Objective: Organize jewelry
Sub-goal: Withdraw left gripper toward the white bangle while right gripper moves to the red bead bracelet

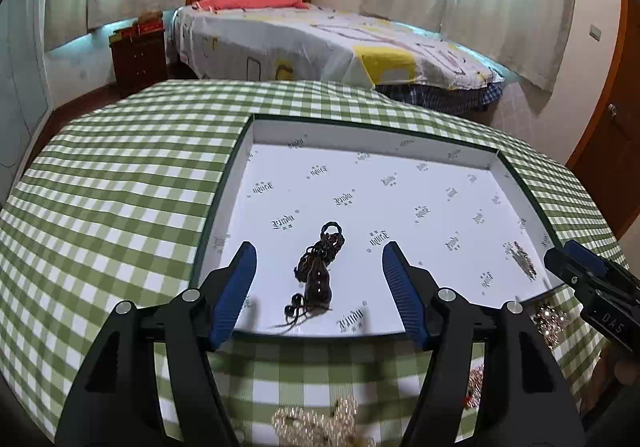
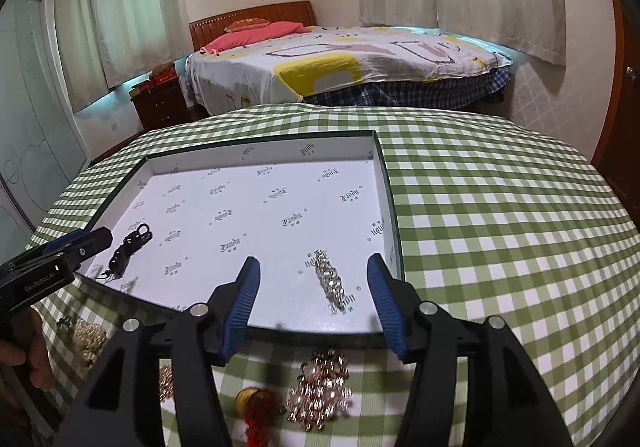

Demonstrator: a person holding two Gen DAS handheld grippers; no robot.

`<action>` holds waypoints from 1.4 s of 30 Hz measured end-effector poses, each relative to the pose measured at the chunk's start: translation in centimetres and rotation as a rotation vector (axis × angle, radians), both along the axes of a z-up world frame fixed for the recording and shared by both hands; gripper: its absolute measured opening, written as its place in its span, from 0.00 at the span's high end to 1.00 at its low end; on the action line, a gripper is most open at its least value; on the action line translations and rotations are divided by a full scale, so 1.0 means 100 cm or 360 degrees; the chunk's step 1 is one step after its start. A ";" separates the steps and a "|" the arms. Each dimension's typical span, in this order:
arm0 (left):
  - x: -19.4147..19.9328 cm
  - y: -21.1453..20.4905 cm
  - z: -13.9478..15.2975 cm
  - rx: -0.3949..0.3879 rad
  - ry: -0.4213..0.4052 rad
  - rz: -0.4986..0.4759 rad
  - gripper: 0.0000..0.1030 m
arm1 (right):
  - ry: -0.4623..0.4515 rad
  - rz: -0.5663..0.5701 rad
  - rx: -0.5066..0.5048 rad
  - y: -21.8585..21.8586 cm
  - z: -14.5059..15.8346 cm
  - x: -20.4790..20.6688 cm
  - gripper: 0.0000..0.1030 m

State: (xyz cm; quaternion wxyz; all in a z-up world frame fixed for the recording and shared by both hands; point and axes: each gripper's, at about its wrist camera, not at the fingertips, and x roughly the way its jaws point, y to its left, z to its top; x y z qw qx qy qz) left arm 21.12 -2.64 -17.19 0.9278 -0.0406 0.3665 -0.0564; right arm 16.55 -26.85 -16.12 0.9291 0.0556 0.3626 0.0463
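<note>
**Both grippers spread over the tray, two pieces lying inside**

Left gripper [image 1: 319, 279]: blue-padded jaws spread wide, holding nothing. It hangs over the near edge of the shallow white printed-paper-lined cardboard tray with dark green rim [image 1: 420, 183]. Between the jaws, on the tray floor, lies the dark brown beaded cord bracelet with gourd-shaped pendant [image 1: 318, 275], near the front wall, touching neither pad.

Right gripper [image 2: 313, 287]: jaws likewise spread, empty. The silver rhinestone chain bracelet [image 2: 331, 281] lies stretched out on the tray floor between them, toward the tray's right front corner, well apart from the dark bracelet.

Tray sits on the green-and-white checked cloth-covered surface [image 2: 500, 227]. On the cloth just in front of the tray: rose-gold beaded cluster bracelet [image 2: 320, 391], gold ornament with red tassel [image 2: 256, 407], pale pearl-bead strand [image 1: 320, 423]. A further pink-gold piece is partly hidden behind the right gripper's left finger; type cannot be told.
</note>
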 end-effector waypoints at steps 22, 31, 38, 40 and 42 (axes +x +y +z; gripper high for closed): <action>-0.095 0.022 0.021 -0.0030 -0.0119 0.0106 0.37 | -0.0074 0.0000 -0.0034 0.010 0.009 -0.081 0.40; -0.127 0.033 0.020 -0.0026 -0.0131 0.0158 0.35 | -0.0106 -0.0004 -0.0036 0.010 0.008 -0.110 0.35; -0.144 0.035 0.014 -0.0043 -0.0134 0.0177 0.30 | -0.0090 0.0019 -0.0041 0.017 -0.003 -0.125 0.28; -0.148 0.033 0.011 -0.0042 -0.0123 0.0174 0.29 | -0.0070 0.0037 -0.0038 0.021 -0.008 -0.128 0.27; -0.150 0.031 0.009 -0.0040 -0.0115 0.0167 0.29 | -0.0049 0.0057 -0.0038 0.023 -0.013 -0.130 0.27</action>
